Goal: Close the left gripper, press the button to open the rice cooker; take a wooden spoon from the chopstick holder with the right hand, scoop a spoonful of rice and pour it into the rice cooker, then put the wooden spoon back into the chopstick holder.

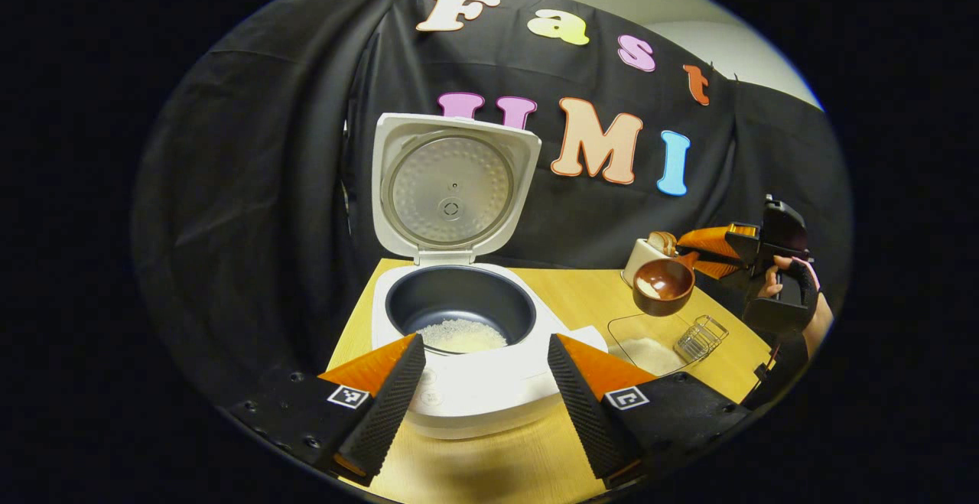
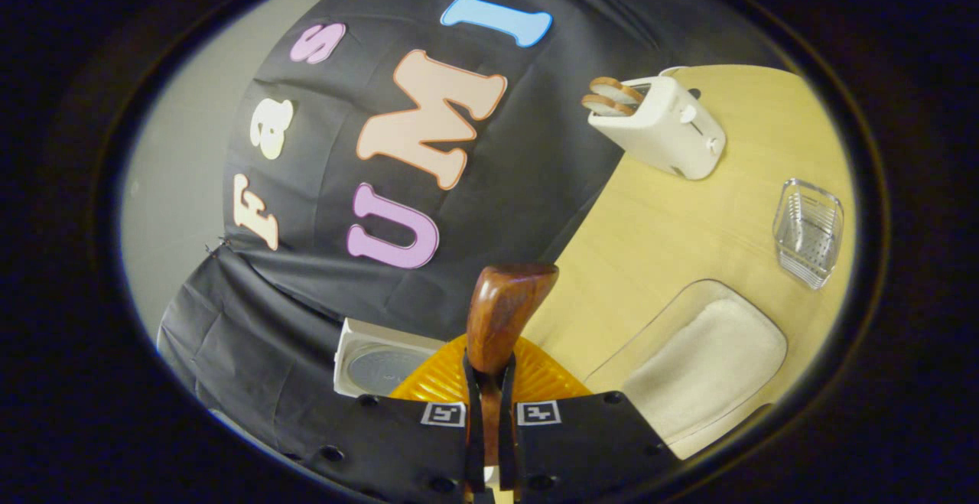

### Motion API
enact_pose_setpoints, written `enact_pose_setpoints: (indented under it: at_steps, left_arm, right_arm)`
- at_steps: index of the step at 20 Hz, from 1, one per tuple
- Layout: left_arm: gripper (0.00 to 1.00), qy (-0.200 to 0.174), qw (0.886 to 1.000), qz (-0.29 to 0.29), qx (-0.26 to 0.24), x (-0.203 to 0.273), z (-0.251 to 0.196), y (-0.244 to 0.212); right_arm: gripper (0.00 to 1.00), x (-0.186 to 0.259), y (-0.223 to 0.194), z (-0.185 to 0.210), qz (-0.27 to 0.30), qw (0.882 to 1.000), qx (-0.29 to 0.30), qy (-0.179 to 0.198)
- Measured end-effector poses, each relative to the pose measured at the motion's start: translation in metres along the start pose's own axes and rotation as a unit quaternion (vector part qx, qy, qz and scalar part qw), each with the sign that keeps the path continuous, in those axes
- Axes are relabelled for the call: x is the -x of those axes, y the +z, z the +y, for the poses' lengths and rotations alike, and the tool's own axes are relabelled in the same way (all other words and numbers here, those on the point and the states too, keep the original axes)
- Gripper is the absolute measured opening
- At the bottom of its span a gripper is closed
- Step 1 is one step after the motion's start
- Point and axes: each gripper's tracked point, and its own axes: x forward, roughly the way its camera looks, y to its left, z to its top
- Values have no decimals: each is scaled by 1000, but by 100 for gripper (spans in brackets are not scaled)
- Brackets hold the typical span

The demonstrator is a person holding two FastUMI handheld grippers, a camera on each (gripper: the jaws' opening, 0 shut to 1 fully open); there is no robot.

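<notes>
The left hand-held gripper [image 1: 486,382] is sitting nearest the camera in the left gripper view, its 2 fingers spread wide and holding nothing, flanking the front of the rice cooker [image 1: 474,359] without pressing on it. The cooker is standing on the worktop [image 1: 574,290] with its lid [image 1: 451,186] swung upright and a small heap of rice [image 1: 463,336] lying in the dark inner pot. Moving rightward, the wooden spoon [image 1: 664,286] is hanging in the air, well apart from the cooker and above the glass rice dish [image 1: 650,347], its bowl facing the pot and its handle running away to the right into the right hand-held gripper [image 1: 726,252], which a hand [image 1: 788,282] is carrying. A few grains appear to be clinging inside the bowl; whether it is carrying a full scoop I cannot tell. In the right gripper view the right gripper's jaws are clamping narrowly on the spoon's handle, long axis pointing straight ahead. The chopstick holder [image 1: 702,338] is standing just beside the dish, below the spoon, so the right hand is judged the nearer one for returning it. A toaster [image 1: 648,253] is standing behind.
</notes>
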Motion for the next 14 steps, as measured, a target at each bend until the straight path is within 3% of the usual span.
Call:
enact_pose_setpoints:
  at_steps: [9,14]
  left_arm:
    - [95,33,999,2,16,14,27,-6]
    - [95,55,998,-1,21,19,45,-5]
  right_arm:
    - [10,-55,-45,92,36,997,40,56]
    - [8,-82,-76,134,46,990,109,78]
